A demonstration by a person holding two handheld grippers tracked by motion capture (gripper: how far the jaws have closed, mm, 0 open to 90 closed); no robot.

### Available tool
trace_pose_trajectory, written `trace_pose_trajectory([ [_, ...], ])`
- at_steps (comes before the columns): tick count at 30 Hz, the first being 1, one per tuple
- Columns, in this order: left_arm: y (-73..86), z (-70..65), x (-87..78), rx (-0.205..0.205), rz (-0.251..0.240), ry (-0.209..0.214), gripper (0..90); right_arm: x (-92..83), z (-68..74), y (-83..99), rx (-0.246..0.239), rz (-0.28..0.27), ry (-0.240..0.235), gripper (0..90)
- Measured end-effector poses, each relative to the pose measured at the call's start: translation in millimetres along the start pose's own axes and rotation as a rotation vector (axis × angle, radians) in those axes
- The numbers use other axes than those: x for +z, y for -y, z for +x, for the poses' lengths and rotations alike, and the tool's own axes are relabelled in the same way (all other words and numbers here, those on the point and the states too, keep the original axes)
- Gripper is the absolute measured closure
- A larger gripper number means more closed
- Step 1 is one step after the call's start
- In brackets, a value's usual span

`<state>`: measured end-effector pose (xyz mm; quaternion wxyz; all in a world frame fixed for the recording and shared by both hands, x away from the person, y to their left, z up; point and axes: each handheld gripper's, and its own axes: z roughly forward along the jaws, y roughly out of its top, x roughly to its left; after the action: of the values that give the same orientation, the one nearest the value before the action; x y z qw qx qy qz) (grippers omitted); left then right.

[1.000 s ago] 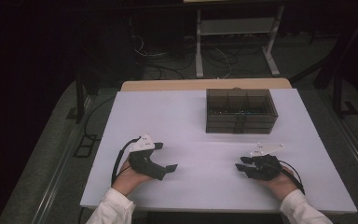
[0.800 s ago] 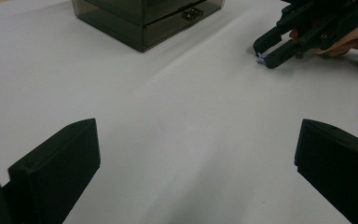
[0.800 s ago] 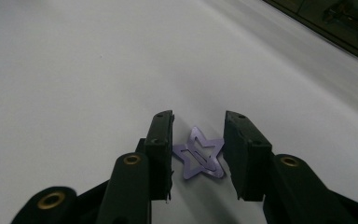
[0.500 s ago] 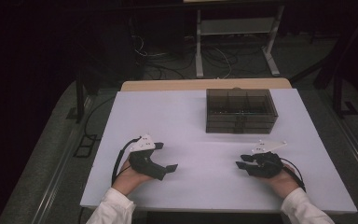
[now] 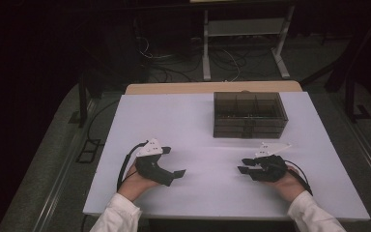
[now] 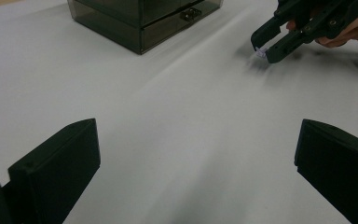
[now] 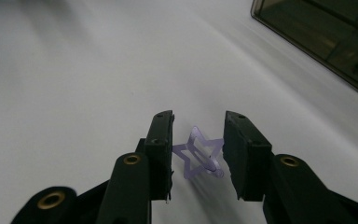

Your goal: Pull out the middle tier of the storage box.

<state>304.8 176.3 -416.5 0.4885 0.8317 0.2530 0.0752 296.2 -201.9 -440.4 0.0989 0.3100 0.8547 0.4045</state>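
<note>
On a white table (image 5: 212, 125), a dark translucent compartment box (image 5: 249, 114) with small drawers and a latch stands at the far right, well apart from both hands at the near edge. In the right gripper view the box (image 7: 326, 42) lies ahead and to the right of the jaws; in the left gripper view it (image 6: 140, 21) sits far off to the left.

A person in white sleeves holds the left gripper (image 5: 176, 173) low over the near left of the table, pointing right toward the middle. Its jaws stand wide apart with nothing between them, bare tabletop showing through the gap in the left gripper view (image 6: 196, 172).

The right gripper (image 5: 244, 166), near right, points left toward the other hand and is clearly the nearer of the two to the box. Its jaws (image 7: 198, 156) are partly closed on a small lilac star-shaped clip (image 7: 198, 156), a thin open outline of a star, held just above the table. The star stands roughly face-on to the camera, spanning the gap, with one point against each pad as far as can be judged; the contact on the left pad is hard to confirm. From the left gripper view the clip (image 6: 260, 52) shows as a pale speck at the right gripper's (image 6: 268, 46) tips.

The likely next move carries the star back and right, toward the box's open top compartments.
</note>
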Motion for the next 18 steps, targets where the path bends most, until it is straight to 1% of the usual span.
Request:
trace_pose_trajectory([
  [4,0.6,-0.6,0.0,0.002,0.004,0.002,0.0,3.4,0.7,-5.4,-0.009,-0.008,-0.016,63.0],
  [5,1.0,-0.8,0.0,-0.002,0.004,0.002,0.0,5.1,1.4,-7.2,-0.015,-0.007,-0.019,62.9],
  [7,1.2,-0.4,0.9,0.002,0.006,-0.001,0.0,8.7,2.7,-11.2,-0.028,-0.007,-0.031,62.9],
  [9,2.3,0.0,1.9,-0.006,0.015,0.001,0.0,13.7,3.8,-18.0,-0.036,-0.013,-0.046,63.0],
  [12,2.5,-0.9,2.6,-0.001,0.015,0.006,0.0,17.1,4.3,-22.0,-0.042,-0.019,-0.057,62.9],
  [14,2.4,-2.2,4.5,0.005,0.021,0.010,0.0,22.5,5.6,-27.0,-0.049,-0.022,-0.067,62.9],
  [18,3.3,-1.8,5.3,0.003,0.026,0.011,0.0,28.0,7.8,-33.0,-0.062,-0.025,-0.078,62.9],
])
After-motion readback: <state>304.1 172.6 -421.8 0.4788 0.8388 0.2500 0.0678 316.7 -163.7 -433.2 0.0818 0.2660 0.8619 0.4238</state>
